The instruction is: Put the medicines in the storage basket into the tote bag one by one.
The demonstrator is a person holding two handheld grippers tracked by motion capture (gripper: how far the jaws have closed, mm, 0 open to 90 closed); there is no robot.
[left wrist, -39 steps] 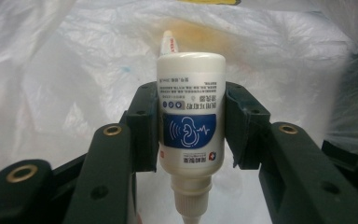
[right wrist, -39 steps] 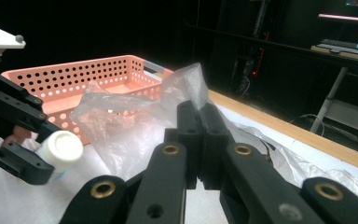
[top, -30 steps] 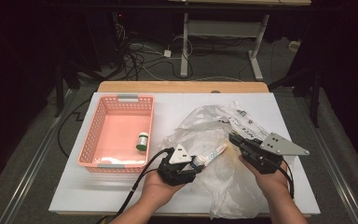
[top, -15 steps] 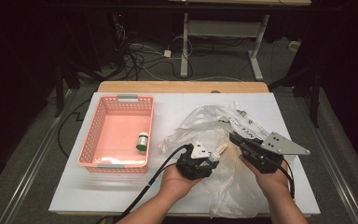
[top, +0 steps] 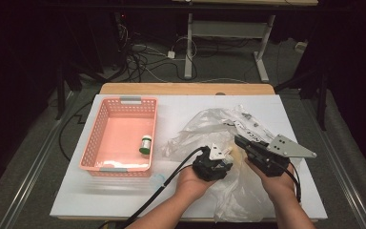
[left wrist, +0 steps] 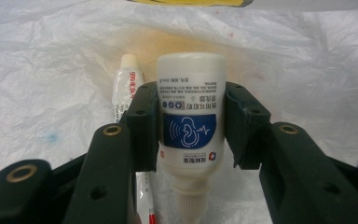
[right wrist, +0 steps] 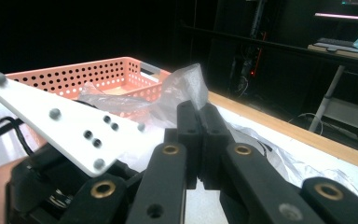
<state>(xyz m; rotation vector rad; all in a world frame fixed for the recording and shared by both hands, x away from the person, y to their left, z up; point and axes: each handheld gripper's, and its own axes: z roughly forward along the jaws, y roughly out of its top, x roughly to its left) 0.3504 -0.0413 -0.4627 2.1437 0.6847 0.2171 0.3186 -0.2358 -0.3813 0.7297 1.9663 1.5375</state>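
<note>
My left gripper (left wrist: 191,100) is shut on a white bottle (left wrist: 191,116) with a blue label, its nozzle pointing back toward the camera. The bottle hangs just over the crumpled clear plastic bag (top: 205,129), where a small white tube (left wrist: 127,88) lies beside it. In the high view the left gripper (top: 217,160) is at the bag's near middle. My right gripper (top: 248,143) is close to its right, and its jaws (right wrist: 199,114) are shut on a fold of the bag (right wrist: 186,84), which sticks up between them.
A pink perforated basket (top: 119,102) stands at the table's left and holds a small green-and-white bottle (top: 145,144). A small clear item (top: 157,181) lies in front of the basket. The white table (top: 124,195) ends near my forearms; dark floor and cables lie beyond.
My left hand has carried the bottle to the right and slightly down, from in front of the basket to the bag beside the right gripper. The right gripper has stayed put.
</note>
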